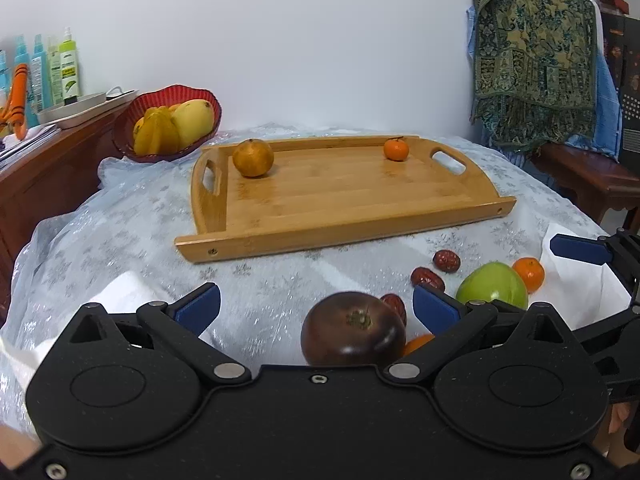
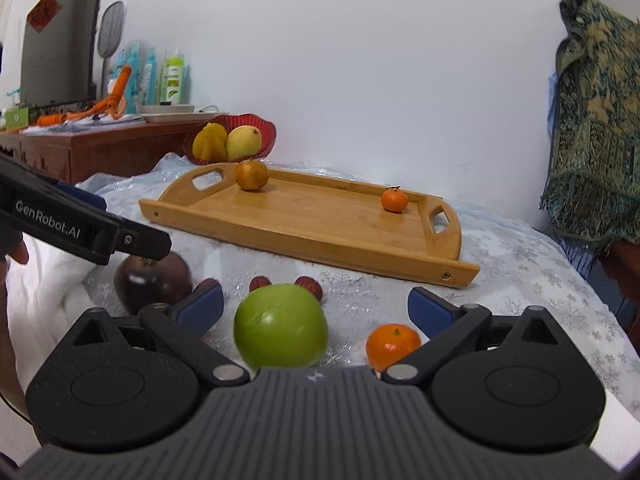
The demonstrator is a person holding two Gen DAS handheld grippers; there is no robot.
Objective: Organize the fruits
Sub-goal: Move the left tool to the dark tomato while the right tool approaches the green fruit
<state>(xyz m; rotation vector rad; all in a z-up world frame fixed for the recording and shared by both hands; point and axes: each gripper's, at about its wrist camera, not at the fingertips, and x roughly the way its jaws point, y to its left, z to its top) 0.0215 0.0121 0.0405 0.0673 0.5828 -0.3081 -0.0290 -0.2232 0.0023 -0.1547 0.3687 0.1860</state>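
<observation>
We hold the left gripper [image 1: 316, 306] spread wide over the dark tomato [image 1: 353, 329], and the right gripper [image 2: 316, 306] spread wide around the green apple [image 2: 281, 326]. The wooden tray [image 1: 344, 196] lies at twelve o'clock, holding two orange fruits. We judge both should close gently at the widest girth: smooth, glossy, round skins slip, and the tomato bruises. Wrinkled dates [image 1: 446, 261] lie between.

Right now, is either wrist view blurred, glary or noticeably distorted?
Left wrist view: sharp, with fisheye bending of the tray edge and dark corners. Right wrist view: the green apple looks slightly soft, a small glare spot sits on the dark tomato, and the lighting is even.
</observation>
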